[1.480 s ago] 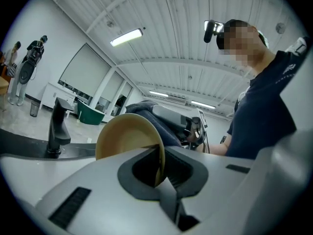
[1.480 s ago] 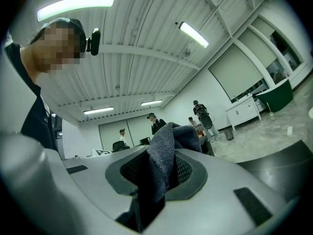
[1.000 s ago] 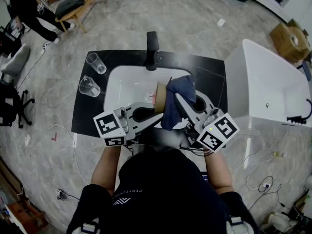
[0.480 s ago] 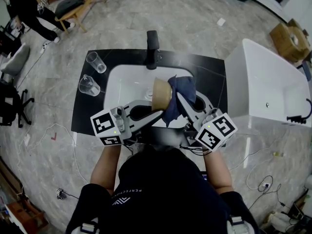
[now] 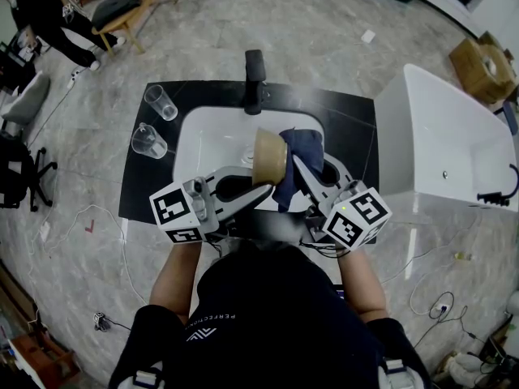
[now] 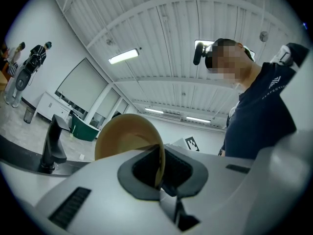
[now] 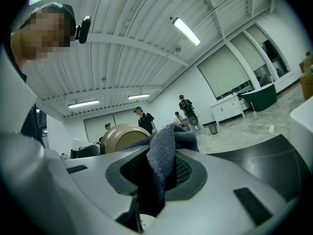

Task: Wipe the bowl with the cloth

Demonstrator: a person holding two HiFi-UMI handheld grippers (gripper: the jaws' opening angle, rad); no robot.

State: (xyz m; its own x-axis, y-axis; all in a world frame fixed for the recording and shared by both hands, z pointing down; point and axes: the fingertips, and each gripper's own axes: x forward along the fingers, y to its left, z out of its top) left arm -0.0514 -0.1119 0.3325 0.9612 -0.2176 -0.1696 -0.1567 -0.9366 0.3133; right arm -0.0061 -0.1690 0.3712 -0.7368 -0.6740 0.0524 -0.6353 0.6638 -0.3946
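A tan bowl (image 5: 268,157) hangs on its side over the white sink (image 5: 212,140), its rim pinched by my left gripper (image 5: 268,186), which is shut on it. In the left gripper view the bowl (image 6: 128,137) stands edge-on between the dark pads. My right gripper (image 5: 295,162) is shut on a dark blue cloth (image 5: 297,162), bunched against the bowl's right side. In the right gripper view the cloth (image 7: 164,153) spills out of the jaws with the bowl (image 7: 119,136) just behind it to the left.
A black faucet (image 5: 254,82) stands at the back of the sink, set in a black counter (image 5: 350,124). Two clear glasses (image 5: 160,104) (image 5: 148,143) stand on the counter's left. A white tub (image 5: 442,140) is to the right. People stand in the far left corner.
The bowl has tipped so more of its tan outside faces up, and the cloth has drawn up tighter against it. Both grippers shifted only slightly.
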